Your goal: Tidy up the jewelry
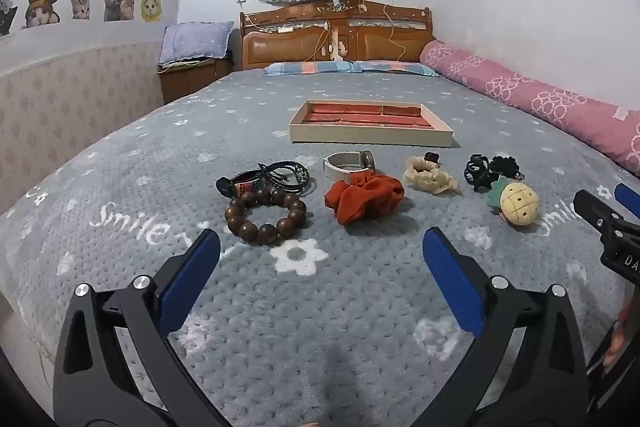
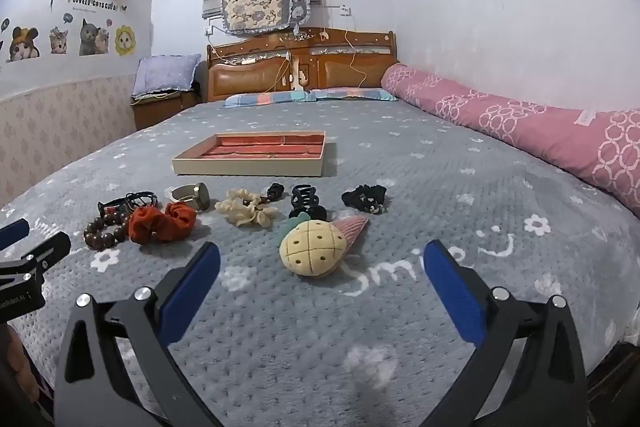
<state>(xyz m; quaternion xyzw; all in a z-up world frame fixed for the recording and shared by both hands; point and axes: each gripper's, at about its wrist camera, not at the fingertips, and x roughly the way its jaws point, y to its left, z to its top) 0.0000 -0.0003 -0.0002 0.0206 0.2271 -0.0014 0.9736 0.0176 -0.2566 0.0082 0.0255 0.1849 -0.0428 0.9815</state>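
Note:
A cream jewelry tray (image 1: 370, 137) with red lining lies on the bed; it also shows in the right wrist view (image 2: 252, 166). In front of it lie a row of items: brown bead bracelet (image 1: 266, 211), black cords and straps (image 1: 276, 177), a watch (image 1: 352, 165), an orange scrunchie (image 1: 364, 199), a cream scrunchie (image 1: 430, 177), a black claw clip (image 1: 478, 171), a pineapple plush clip (image 1: 518, 205). My left gripper (image 1: 322, 247) is open and empty, just short of the bead bracelet. My right gripper (image 2: 322, 259) is open and empty, around the near side of the pineapple clip (image 2: 314, 247).
The grey "Smile" blanket (image 1: 320, 307) covers the bed. A pink rolled quilt (image 2: 520, 131) lies along the right wall. A wooden headboard (image 1: 336, 35) and pillows stand at the far end. A nightstand (image 1: 192, 75) stands at the far left.

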